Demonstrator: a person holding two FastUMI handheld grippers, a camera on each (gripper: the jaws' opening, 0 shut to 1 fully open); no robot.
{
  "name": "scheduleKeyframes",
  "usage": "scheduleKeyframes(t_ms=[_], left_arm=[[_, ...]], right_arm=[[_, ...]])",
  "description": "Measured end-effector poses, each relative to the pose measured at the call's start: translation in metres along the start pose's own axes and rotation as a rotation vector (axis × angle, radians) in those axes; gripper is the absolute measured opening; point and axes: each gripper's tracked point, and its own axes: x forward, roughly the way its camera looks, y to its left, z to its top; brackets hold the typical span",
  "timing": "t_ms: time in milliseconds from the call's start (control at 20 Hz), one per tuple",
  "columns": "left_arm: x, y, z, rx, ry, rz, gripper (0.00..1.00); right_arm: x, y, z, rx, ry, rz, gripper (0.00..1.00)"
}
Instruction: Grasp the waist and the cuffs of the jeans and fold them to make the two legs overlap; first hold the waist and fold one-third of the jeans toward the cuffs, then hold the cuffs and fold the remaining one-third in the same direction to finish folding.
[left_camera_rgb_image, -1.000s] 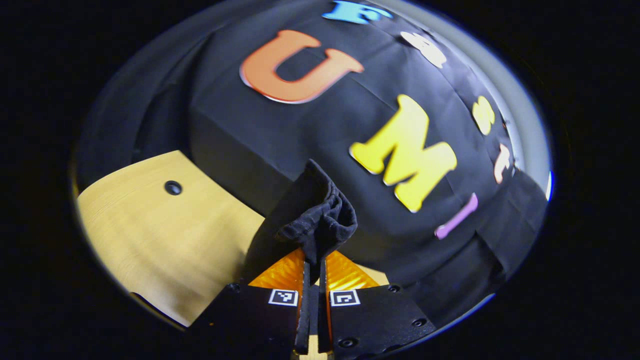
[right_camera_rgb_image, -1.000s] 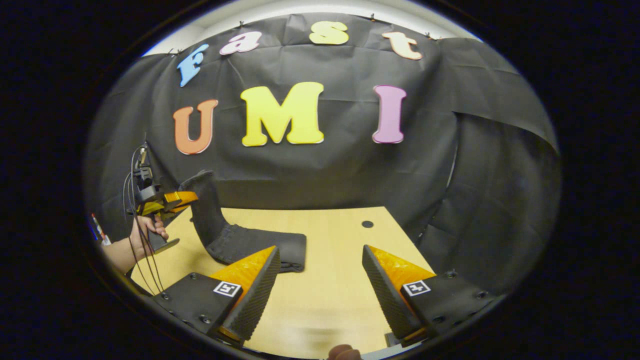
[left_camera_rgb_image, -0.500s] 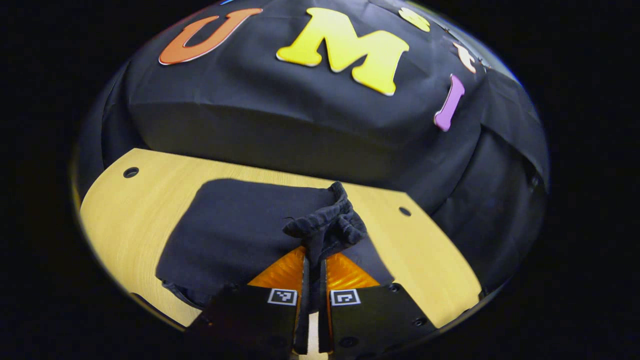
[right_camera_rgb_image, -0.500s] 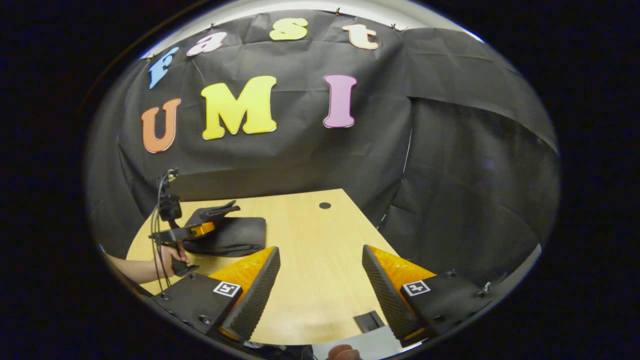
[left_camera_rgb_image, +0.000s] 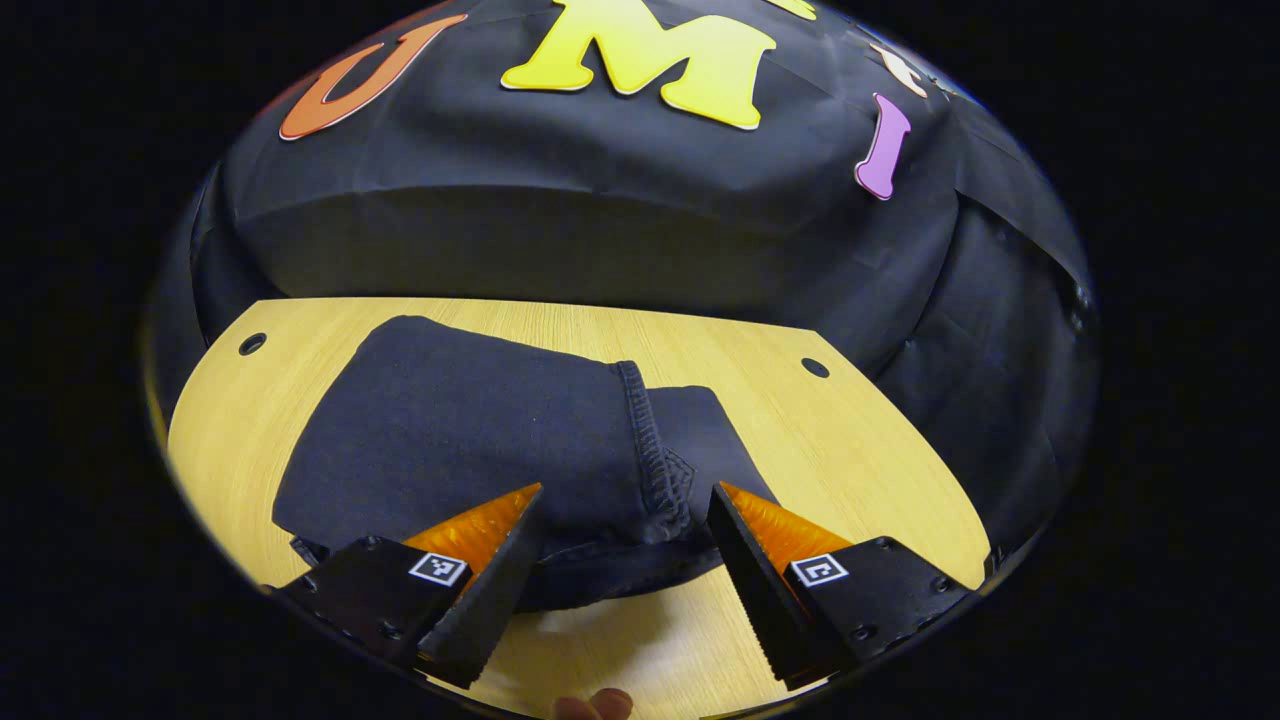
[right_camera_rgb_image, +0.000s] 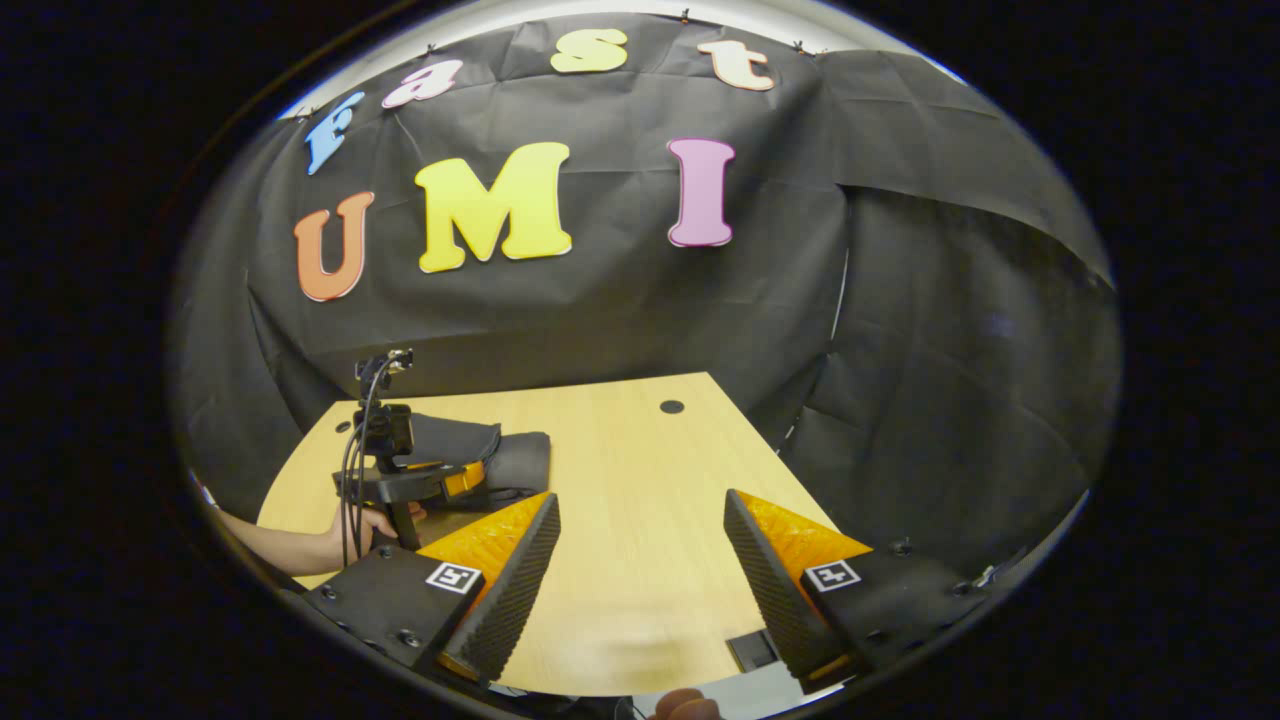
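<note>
The dark jeans (left_camera_rgb_image: 470, 440) lie folded into a compact bundle on the wooden tabletop (left_camera_rgb_image: 850, 450), toward its left side as the right gripper view shows it, with the stitched cuff hem (left_camera_rgb_image: 655, 450) laid over the top and running from the far edge toward the near edge. The left gripper (left_camera_rgb_image: 625, 535) has its fingers spread wide and holds nothing; the hem end of the bundle sits directly ahead of it, between and just beyond the fingertips, so the cloth lies straight forward along this gripper's own line. The bundle's long axis runs across the left gripper's view, left to right, while the hem crosses it. The right gripper (right_camera_rgb_image: 640, 560) is also spread wide and empty, hovering over bare wood near the front edge, well apart from the jeans (right_camera_rgb_image: 480, 455), which lie off to its left beside the hand (right_camera_rgb_image: 375, 522) holding the other tool. The left gripper is plainly the nearer of the two. Judging from how the layers stack, the last third looks already folded over, so any remaining tidy-up would most likely fall to the left side, reaching forward onto the hem
</note>
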Motion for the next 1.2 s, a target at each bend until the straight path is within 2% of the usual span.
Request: scheduleKeyframes(t_ms=[150,300,450,600,650,750,1000,1200], left_arm=[[-0.039,-0.005,0.023,-0.06,-0.033,-0.017,1.0],[-0.094,0.012,0.069,-0.055,-0.14,0.007,1.0],[-0.161,0.038,0.123,0.01,-0.267,0.076,0.98],[-0.226,0.061,0.167,0.054,-0.395,0.153,1.0],[-0.248,0.07,0.182,0.068,-0.435,0.185,0.98],[-0.287,0.088,0.202,0.087,-0.505,0.244,0.98],[-0.344,0.107,0.201,0.094,-0.587,0.317,0.98],[-0.355,0.112,0.184,0.089,-0.588,0.335,0.98]], right_arm=[[0.012,0.023,0.021,-0.023,-0.046,0.051,1.0],[0.023,0.052,0.052,-0.04,-0.12,0.11,1.0],[0.034,0.086,0.091,-0.067,-0.212,0.163,0.99],[0.037,0.116,0.134,-0.069,-0.334,0.175,0.99],[0.036,0.124,0.148,-0.07,-0.377,0.17,0.99],[0.028,0.135,0.159,-0.085,-0.435,0.163,1.0],[0.023,0.155,0.142,-0.12,-0.429,0.195,0.99],[0.015,0.159,0.141,-0.139,-0.455,0.19,0.99]])
